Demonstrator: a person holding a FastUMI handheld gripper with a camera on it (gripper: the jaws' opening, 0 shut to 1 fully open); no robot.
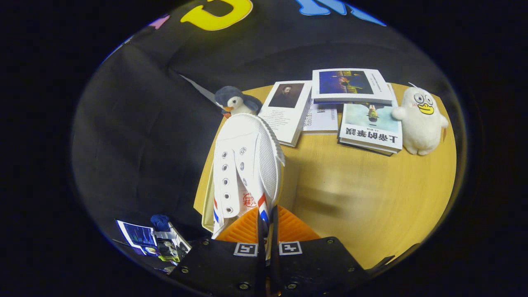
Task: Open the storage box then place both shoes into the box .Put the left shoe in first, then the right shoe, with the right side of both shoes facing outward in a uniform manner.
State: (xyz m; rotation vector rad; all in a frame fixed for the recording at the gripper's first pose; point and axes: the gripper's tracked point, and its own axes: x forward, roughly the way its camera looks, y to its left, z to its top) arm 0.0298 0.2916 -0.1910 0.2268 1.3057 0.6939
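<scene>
A white canvas shoe (246, 165) with red and blue stripes near its heel hangs in the air, toe pointing away from me toward the plush penguin. My gripper (268, 229) is shut on the shoe, both fingers pressed together on the thin side wall by the heel. The shoe is lifted above the left part of the wooden table (363, 194) and tilted, with its lace eyelets and tongue facing left.
Beyond the shoe sit a grey plush penguin (236, 101), several books (350, 107) and a white plush duck (420, 121) at the far right. A bare stretch of wood lies to the right of the fingers. Below left is a screen (140, 236).
</scene>
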